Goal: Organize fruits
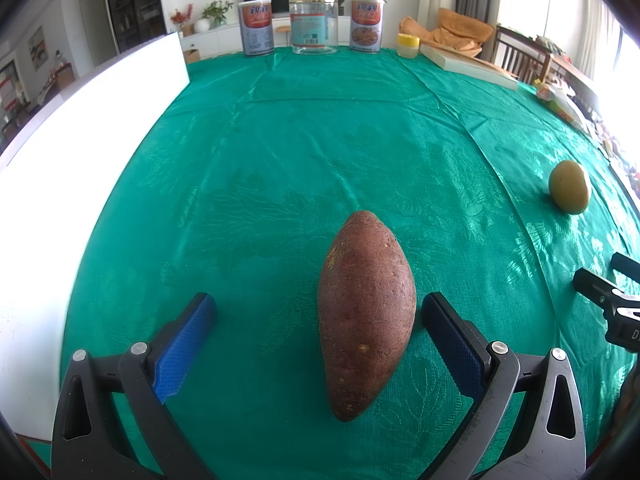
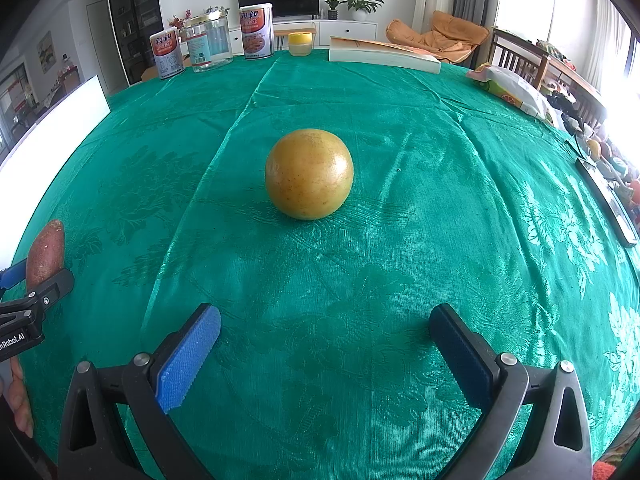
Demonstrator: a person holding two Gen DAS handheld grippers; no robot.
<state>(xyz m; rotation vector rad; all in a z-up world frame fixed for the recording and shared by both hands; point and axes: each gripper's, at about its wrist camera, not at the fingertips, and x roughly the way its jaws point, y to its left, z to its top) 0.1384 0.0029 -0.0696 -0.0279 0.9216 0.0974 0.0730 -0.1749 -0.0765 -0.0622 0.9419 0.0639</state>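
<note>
A reddish-brown sweet potato (image 1: 366, 312) lies lengthwise on the green tablecloth (image 1: 320, 140). It sits between the blue pads of my left gripper (image 1: 320, 305), which is open. The right pad (image 1: 448, 336) is close beside the potato and the left pad stands well apart from it. A round yellow fruit (image 2: 309, 174) rests on the cloth ahead of my right gripper (image 2: 325, 320), which is open with nothing between its fingers. The yellow fruit (image 1: 570, 187) also shows far right in the left wrist view. The sweet potato (image 2: 46, 252) shows at the left edge of the right wrist view.
Two printed cans (image 1: 257, 27) (image 1: 366, 24) and a glass jar (image 1: 313, 23) stand at the table's far edge. With them are a small yellow-lidded jar (image 2: 300, 43) and a book (image 2: 384, 56). A white board (image 1: 80, 120) borders the left. A snack bag (image 2: 512, 88) and clutter line the right edge.
</note>
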